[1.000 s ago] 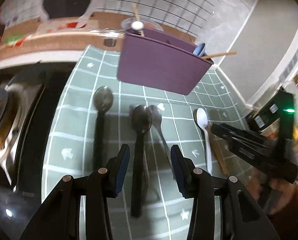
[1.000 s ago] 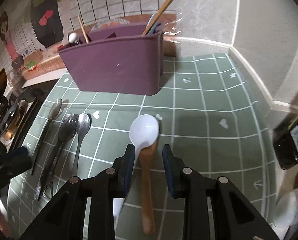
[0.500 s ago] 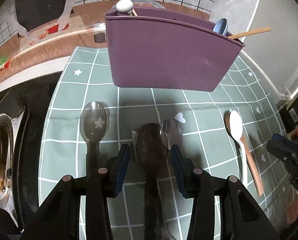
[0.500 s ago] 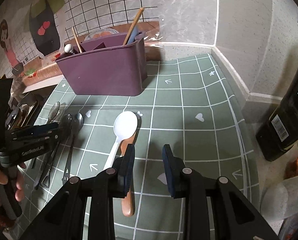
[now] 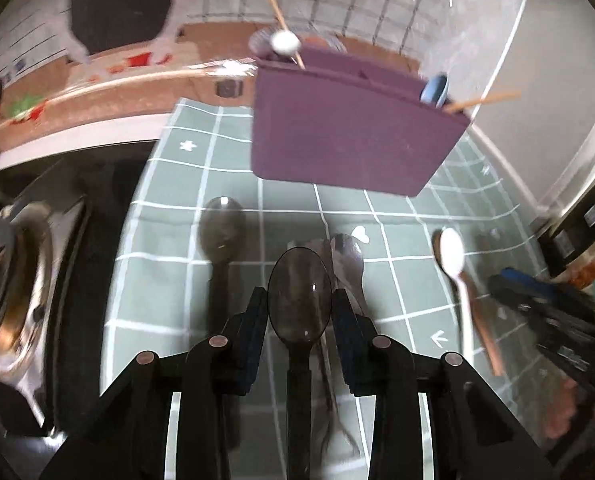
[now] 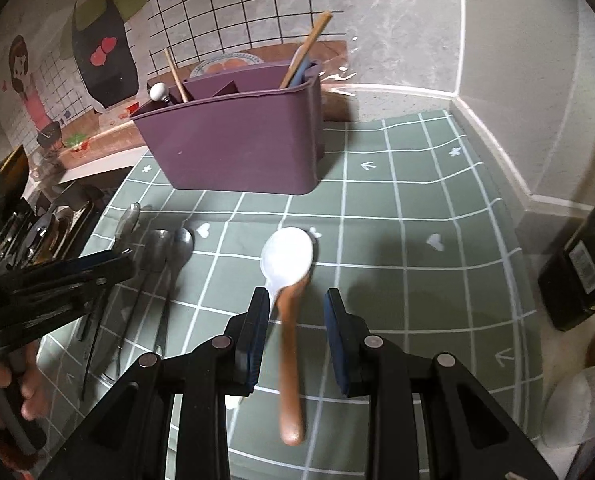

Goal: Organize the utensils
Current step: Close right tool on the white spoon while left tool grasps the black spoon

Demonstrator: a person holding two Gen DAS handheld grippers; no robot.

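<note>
Closing your left hand-held gripper [image 5: 299, 308] on the dark translucent spoon [image 5: 299, 302], you are now clamping its bowl between the two blue pads, which are touching it on either side; the jaws have just been drawing in around it. Its handle is running back under the gripper toward you. Just left of it a second dark spoon [image 5: 222, 236] is lying flat on the green grid mat [image 5: 397, 208] that is covering the worktop, and a metal spoon [image 5: 349, 256] is showing just to the right of the clamped one, partly hidden behind it.

Your right hand-held gripper [image 6: 296, 312] is standing released, its pads apart and pressing on nothing. The wooden spoon [image 6: 289, 360] is lying on the mat between the jaws, its handle running back toward you, and the white spoon [image 6: 287, 258] is resting over its front end, with its bowl just ahead of the fingertips. The left blue pad is sitting right beside the white spoon's handle; whether it is touching, you cannot tell from this view.

The purple utensil caddy [image 6: 237, 144] is standing upright at the far side of the mat, near the tiled wall, well apart from both grippers. It is already holding a wooden stick and a white-knobbed tool at its left end, and a wooden utensil with a blue one at its right end.
</note>
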